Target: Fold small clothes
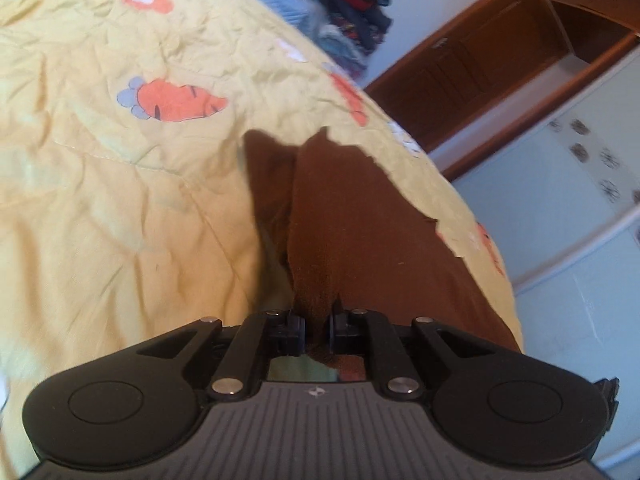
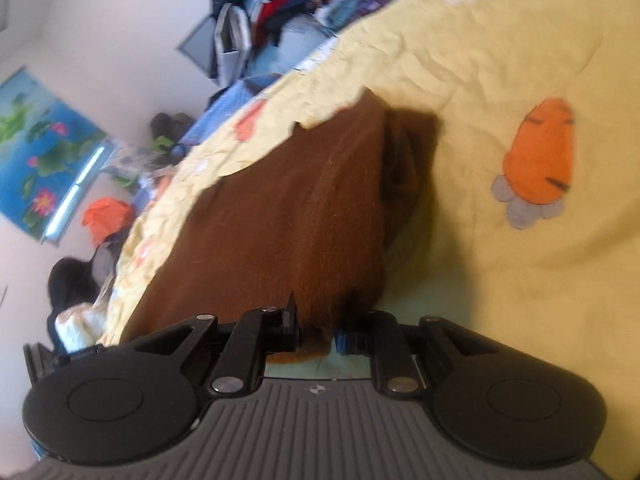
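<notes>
Left hand-held gripper (image 1: 316, 326) and right hand-held gripper (image 2: 318, 330) each clamp an edge of the brown garment (image 1: 352, 216) above the yellow carrot-print bedspread (image 1: 120, 184).

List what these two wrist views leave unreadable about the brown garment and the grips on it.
- Brown garment: its type; the near edge is hidden behind the left hand-held gripper in the left wrist view.
- Right hand-held gripper: its pad contact is covered by bunched cloth in the right wrist view.
- Clothes pile: blurred and too small to sort, both views.
- Yellow quilt: cut off by the frame edges.
</notes>
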